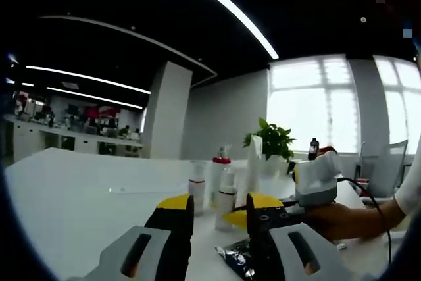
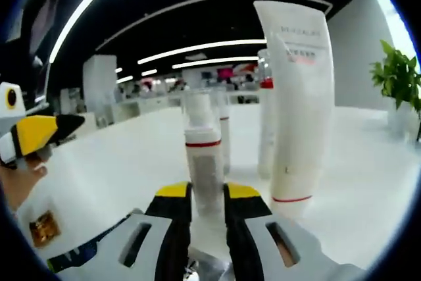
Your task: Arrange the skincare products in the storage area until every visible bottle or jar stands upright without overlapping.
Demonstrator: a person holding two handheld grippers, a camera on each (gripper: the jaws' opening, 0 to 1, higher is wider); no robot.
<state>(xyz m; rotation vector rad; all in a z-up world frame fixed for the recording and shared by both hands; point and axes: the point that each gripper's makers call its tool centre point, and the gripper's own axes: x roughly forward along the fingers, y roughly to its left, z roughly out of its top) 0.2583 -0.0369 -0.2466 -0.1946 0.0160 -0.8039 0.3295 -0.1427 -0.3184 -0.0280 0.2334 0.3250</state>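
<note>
Right gripper (image 2: pixel 207 203) is closed on a small white bottle with a red band and clear cap (image 2: pixel 202 162), upright on the white table (image 2: pixel 118 162), just left of a tall white squeeze tube (image 2: pixel 295 97) standing on its cap. Left gripper (image 1: pixel 220 218) hangs open, holding nothing, near a silver foil sachet (image 1: pixel 237 258). Step looks like placing the bottle; next move calls for releasing without tipping it.

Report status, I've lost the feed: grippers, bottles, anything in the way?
Right gripper shut on small red-banded bottle, upright. Left gripper open, holding nothing. White tube standing close beside. Foil sachet lying on table.
</note>
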